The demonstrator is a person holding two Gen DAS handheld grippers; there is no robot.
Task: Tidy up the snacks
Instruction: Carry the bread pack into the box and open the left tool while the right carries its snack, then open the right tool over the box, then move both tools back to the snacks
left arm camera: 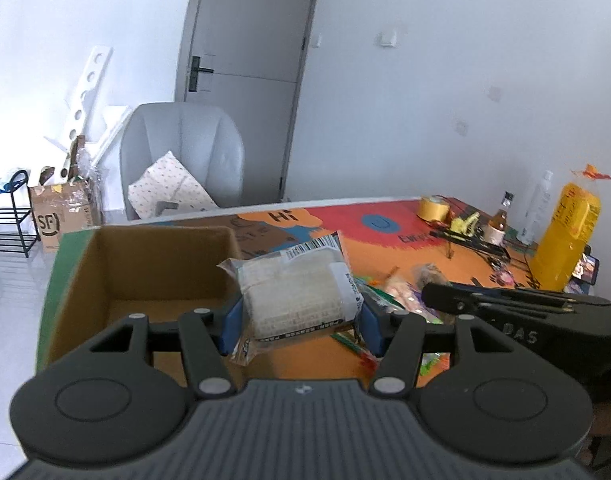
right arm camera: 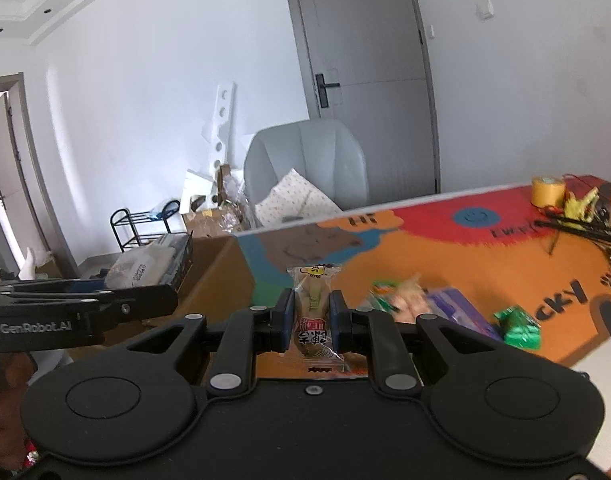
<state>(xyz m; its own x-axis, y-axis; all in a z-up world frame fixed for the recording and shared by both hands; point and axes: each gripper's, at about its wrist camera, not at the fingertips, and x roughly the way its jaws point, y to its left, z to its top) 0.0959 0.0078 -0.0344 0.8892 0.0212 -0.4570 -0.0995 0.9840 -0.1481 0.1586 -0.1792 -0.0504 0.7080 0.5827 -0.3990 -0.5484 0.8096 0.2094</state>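
My left gripper (left arm camera: pixel 299 316) is shut on a pale cracker pack in clear wrap (left arm camera: pixel 297 292), held just right of an open cardboard box (left arm camera: pixel 153 268) that looks empty inside. My right gripper (right arm camera: pixel 311 316) is shut on a small clear-wrapped snack with red print (right arm camera: pixel 311 320), held above the table's near edge. The box also shows in the right wrist view (right arm camera: pixel 221 276), with the left gripper and its pack (right arm camera: pixel 145 270) over it. Loose snacks (right arm camera: pixel 425 300) lie on the orange mat, among them a green packet (right arm camera: pixel 519 326).
The table carries a colourful mat (left arm camera: pixel 385 248). At its far right stand a tape roll (left arm camera: pixel 433 208), a small bottle (left arm camera: pixel 501 216), a tall yellow bag (left arm camera: pixel 565 236) and black sticks (left arm camera: pixel 473 240). A grey chair (left arm camera: pixel 181 156) stands behind the table.
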